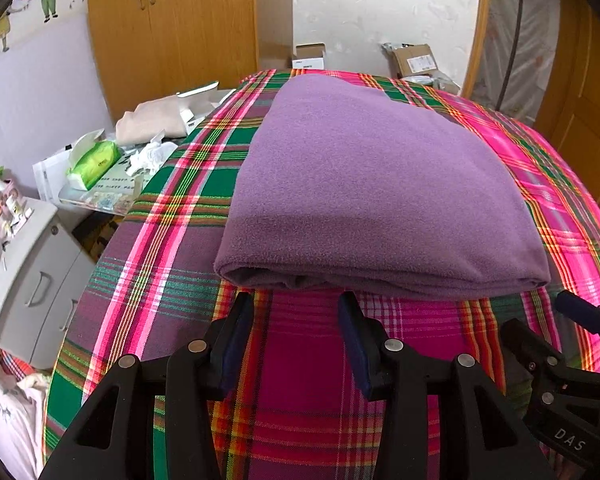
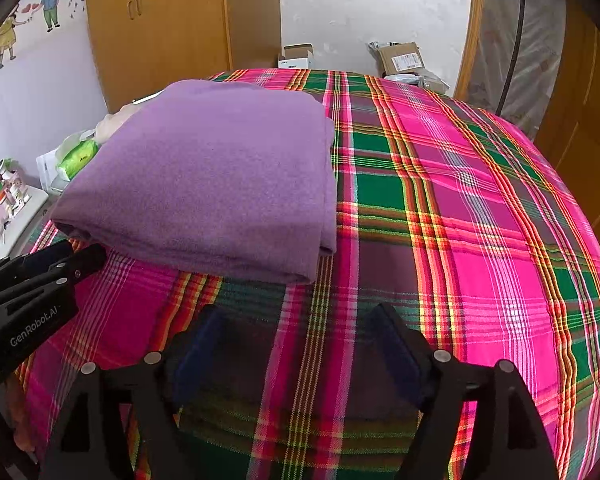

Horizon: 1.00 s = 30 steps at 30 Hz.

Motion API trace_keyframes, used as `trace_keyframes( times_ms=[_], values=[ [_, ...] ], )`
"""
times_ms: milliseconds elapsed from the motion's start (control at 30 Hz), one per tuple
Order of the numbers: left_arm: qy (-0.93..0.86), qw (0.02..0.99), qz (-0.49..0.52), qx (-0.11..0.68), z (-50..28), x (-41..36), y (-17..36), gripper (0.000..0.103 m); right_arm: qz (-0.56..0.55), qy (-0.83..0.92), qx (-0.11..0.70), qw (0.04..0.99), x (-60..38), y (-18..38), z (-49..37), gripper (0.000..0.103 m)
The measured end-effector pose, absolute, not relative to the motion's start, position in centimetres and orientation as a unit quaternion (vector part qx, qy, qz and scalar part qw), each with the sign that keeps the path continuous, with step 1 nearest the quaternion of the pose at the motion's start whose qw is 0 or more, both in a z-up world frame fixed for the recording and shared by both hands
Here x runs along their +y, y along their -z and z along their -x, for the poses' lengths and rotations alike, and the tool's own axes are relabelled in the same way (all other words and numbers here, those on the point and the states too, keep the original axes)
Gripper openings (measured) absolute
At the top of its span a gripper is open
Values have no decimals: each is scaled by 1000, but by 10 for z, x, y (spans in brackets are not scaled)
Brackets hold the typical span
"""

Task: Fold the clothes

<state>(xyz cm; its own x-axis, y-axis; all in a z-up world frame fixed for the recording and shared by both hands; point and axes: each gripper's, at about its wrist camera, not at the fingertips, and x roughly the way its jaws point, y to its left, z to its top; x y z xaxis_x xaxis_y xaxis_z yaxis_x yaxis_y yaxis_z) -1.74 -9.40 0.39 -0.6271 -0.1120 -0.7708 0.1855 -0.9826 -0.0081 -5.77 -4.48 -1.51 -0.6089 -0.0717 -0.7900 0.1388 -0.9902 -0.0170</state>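
In the left wrist view, far left, a grey cabinet (image 1: 40,276) with two handles carries small clutter on top. Above and right of it sit one green tissue pack (image 1: 96,164), crumpled white tissue and one beige folded cloth (image 1: 152,122). A wooden wardrobe (image 1: 172,28) fills the upper left, with two cardboard boxes (image 1: 414,60) on the floor beyond the bed's far edge.

One purple fleece garment (image 1: 376,184) lies folded into a thick rectangle on the plaid bedspread (image 1: 172,264), centre of that frame. Its rounded fold edge faces the camera, and layered edges show at the lower left corner. A bare plaid strip borders it on both sides.

The left tool (image 1: 296,304) sits low in the frame just short of that fold edge. Its two dark-padded fingers stand spread apart with nothing between them, only bedspread. The right tool (image 1: 580,316) shows at the lower right edge.

In the right wrist view, the garment (image 2: 216,184) occupies the upper left, and the left tool (image 2: 60,260) lies just beside its near left corner. The right tool (image 2: 300,320), bottom centre, is wide apart and empty over bare bedspread. The whole right half of the bed is open plaid up to its curved edge.
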Motion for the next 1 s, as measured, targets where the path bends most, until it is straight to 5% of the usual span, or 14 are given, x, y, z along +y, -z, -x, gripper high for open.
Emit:
trace_keyframes(
  times_ms=[1000],
  values=[
    [901,82,-424,45,16,-94,-3,46,-439,896,38,58,-47,15,58,79]
  ],
)
